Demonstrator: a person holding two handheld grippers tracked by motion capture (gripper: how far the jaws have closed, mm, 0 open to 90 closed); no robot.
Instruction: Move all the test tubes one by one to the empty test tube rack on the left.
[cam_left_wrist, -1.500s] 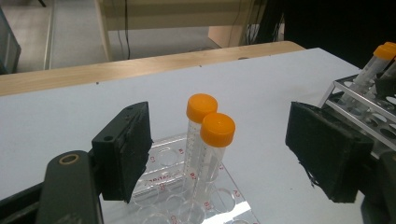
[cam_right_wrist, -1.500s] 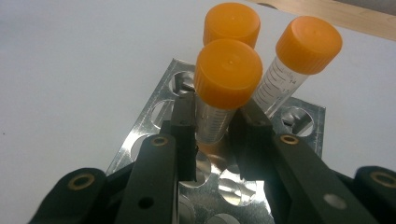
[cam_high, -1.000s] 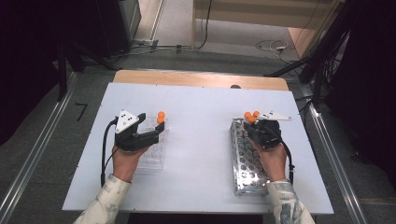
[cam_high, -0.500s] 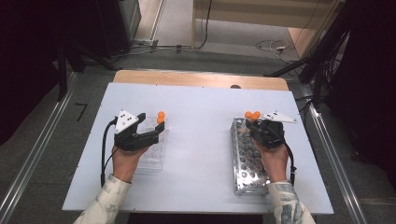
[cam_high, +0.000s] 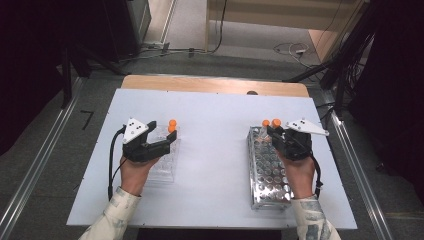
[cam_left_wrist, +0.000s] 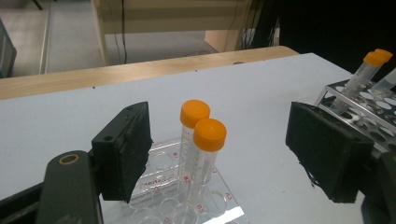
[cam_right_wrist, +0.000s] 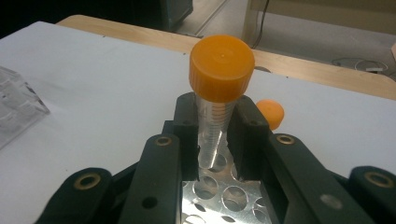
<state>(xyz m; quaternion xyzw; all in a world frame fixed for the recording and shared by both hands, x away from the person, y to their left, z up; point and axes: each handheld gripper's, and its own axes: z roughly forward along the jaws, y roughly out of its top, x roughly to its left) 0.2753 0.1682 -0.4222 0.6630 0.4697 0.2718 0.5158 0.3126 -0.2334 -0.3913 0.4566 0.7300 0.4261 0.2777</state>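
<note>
Your right gripper (cam_right_wrist: 215, 140) is clamping one orange-capped tube (cam_right_wrist: 219, 88), its tip hanging just above the holes at the far end of the metal rack (cam_high: 267, 170). One more orange-capped tube (cam_right_wrist: 270, 113) is standing in that rack just beside it. Your left gripper (cam_left_wrist: 219, 158) is holding its jaws apart around two capped tubes (cam_left_wrist: 201, 140) standing in the clear rack (cam_high: 164, 162), touching neither. Compared with a second ago, you are carrying the gripped tube a little higher; your left hand is staying where it was.
</note>
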